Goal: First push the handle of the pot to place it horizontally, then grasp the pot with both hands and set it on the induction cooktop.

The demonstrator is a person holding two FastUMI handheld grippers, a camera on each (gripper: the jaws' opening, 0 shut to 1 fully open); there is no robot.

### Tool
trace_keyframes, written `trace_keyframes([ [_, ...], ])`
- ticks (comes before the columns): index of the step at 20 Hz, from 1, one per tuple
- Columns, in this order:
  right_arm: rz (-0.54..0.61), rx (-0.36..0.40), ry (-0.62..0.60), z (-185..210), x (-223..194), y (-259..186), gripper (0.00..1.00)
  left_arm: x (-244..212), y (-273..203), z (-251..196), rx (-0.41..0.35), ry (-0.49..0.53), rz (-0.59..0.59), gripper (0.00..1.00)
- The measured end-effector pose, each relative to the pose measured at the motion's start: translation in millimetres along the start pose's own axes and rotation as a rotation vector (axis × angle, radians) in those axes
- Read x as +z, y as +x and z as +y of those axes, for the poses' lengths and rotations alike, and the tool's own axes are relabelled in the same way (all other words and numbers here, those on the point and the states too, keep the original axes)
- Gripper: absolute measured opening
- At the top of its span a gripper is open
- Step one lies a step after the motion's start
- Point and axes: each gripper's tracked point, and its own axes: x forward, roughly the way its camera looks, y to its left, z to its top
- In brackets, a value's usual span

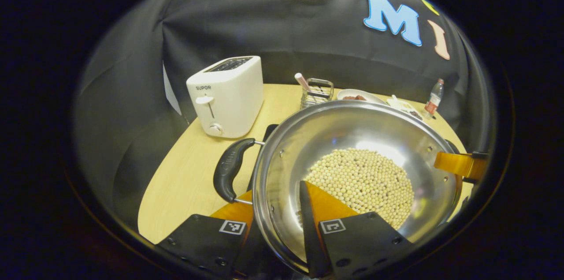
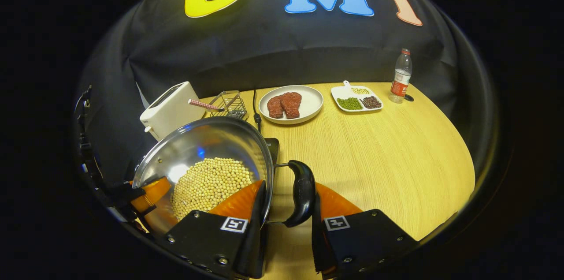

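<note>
Both my grippers, left (image 1: 277,220) and right (image 2: 286,209), clamp the rim of the round steel pot (image 1: 352,139). Uneven lifting could tilt it. Pale soybeans (image 1: 361,183) would spill.

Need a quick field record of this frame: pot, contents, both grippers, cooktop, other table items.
pot: steel pot, tilted, held from both sides
contents: pale beans
left gripper: fingers straddle the pot rim, one inside, one outside beside the black side handle
right gripper: fingers straddle the rim and the other side handle
cooktop: dark edge shows behind the pot
table: toaster, wire rack, plate of meat, divided dish, bottle
</note>
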Motion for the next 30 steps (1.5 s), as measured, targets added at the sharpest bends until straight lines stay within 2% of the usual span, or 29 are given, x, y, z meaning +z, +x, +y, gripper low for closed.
trace_keyframes([
  [11, -0.002, 0.001, 0.021, 5, -3, 9, 0.48, 3, 6, 6, 0.013, 0.005, -0.035, 0.46],
  [12, -0.001, 0.006, 0.019, 4, -3, 10, 0.51, 1, 6, 7, 0.013, 0.011, -0.039, 0.49],
  [13, -0.004, 0.011, 0.010, 5, -2, 9, 0.52, 1, 6, 10, 0.021, 0.018, -0.044, 0.54],
  [15, -0.038, 0.005, -0.046, 3, 3, 6, 0.60, 0, 3, 20, 0.057, 0.015, -0.052, 0.82],
  [16, -0.068, 0.008, -0.068, 3, 10, 1, 0.69, -3, 1, 23, 0.076, 0.002, -0.049, 0.96],
  [17, -0.096, -0.007, -0.080, -1, 17, -4, 0.79, -2, -2, 26, 0.081, -0.024, -0.053, 0.92],
  [18, -0.114, -0.016, -0.080, -6, 21, -9, 0.99, -2, -8, 29, 0.100, -0.037, -0.064, 0.92],
  [19, -0.129, -0.017, -0.074, -8, 26, -14, 0.97, 4, -13, 33, 0.120, -0.038, -0.085, 1.00],
  [25, -0.239, -0.007, -0.076, -46, 53, -65, 0.97, 55, -65, 38, 0.217, -0.050, -0.252, 1.00],
  [30, -0.344, 0.031, -0.089, -81, 70, -133, 0.97, 103, -135, -19, 0.203, -0.057, -0.407, 0.99],
])
